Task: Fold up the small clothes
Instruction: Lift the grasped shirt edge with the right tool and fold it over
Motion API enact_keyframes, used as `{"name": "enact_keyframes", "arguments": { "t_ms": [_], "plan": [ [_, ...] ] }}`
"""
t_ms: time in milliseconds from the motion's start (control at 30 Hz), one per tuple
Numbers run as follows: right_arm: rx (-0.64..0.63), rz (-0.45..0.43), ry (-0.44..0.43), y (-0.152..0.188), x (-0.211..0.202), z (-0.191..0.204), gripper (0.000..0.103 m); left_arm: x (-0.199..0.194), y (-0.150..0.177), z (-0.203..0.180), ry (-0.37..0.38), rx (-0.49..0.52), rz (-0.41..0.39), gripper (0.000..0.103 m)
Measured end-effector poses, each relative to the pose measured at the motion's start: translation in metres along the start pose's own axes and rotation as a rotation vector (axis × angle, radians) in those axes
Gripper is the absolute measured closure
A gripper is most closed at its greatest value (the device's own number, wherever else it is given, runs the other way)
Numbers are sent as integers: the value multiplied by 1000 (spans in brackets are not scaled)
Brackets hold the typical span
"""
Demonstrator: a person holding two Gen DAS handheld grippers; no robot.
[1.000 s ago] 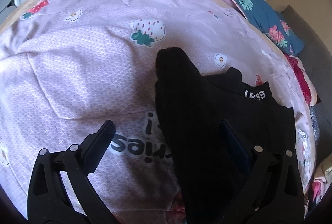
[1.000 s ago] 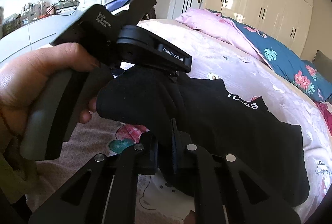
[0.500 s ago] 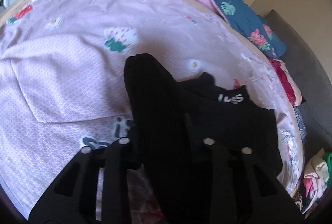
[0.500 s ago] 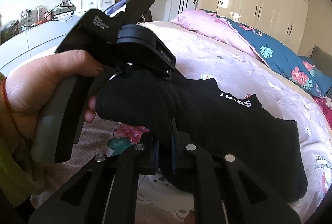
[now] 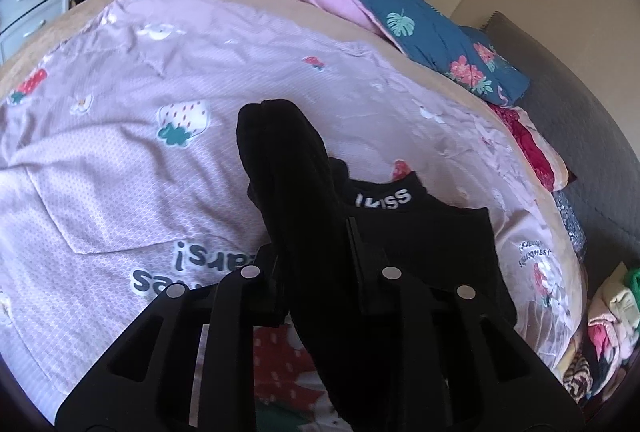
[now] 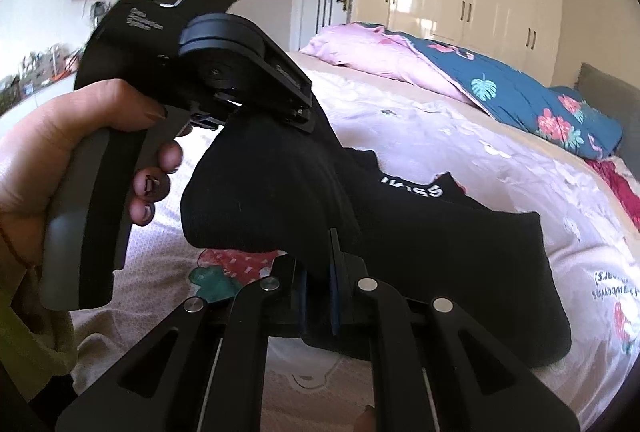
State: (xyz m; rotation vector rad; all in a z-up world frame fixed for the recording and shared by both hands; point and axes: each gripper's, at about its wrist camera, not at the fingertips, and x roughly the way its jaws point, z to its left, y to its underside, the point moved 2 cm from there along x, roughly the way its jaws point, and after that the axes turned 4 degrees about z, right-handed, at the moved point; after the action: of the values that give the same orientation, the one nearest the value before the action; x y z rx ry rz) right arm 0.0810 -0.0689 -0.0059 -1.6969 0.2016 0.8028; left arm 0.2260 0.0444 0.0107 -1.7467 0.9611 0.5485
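Now your left gripper (image 5: 316, 252) is closing on the black sock (image 5: 288, 168), pads pressed to it. Your right gripper (image 6: 318, 280) clamps that sock too, lifted above the lilac bedspread (image 5: 120, 160).

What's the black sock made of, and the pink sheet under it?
The black sock looks like soft knitted fabric, matte, with fine ribs, probably cotton blend. The pink sheet seems thin woven cloth, smooth and slightly shiny, creased, with printed strawberries.
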Motion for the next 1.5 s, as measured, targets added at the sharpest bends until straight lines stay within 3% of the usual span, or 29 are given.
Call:
{"name": "enact_keyframes", "arguments": {
  "t_ms": [700, 1500],
  "plan": [
    [176, -60, 9, 14, -43, -70, 96, -13, -2, -93, -7, 140, -16, 88],
    [307, -57, 4, 34, -42, -107, 96, 24, -1, -138, 12, 195, 40, 88]
  ]
}}
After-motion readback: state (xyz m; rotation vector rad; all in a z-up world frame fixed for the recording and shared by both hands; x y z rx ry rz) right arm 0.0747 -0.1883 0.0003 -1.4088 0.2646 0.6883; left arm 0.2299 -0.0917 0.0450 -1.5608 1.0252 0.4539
